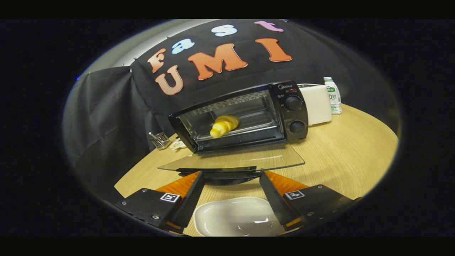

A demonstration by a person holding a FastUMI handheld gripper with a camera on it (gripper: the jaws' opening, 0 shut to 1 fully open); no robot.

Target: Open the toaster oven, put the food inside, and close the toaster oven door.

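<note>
A black toaster oven (289,106) stands on the wooden table (348,153) with its glass door (234,160) folded down flat toward me. A yellow croissant (224,126) lies on the rack inside the oven, left of middle. My gripper (231,174) hangs open just before the door's front edge, its two fingertips on either side of the door's black handle (220,175). Nothing is held between the fingers. A white dish (236,215) sits empty on the table under and between the fingers.
A white appliance (318,103) stands right of the oven, with a white and green bottle (333,96) beyond it. A small wire basket (160,139) and a small white object sit at the oven's left, near the table edge. Bare wood stretches out to the right.
</note>
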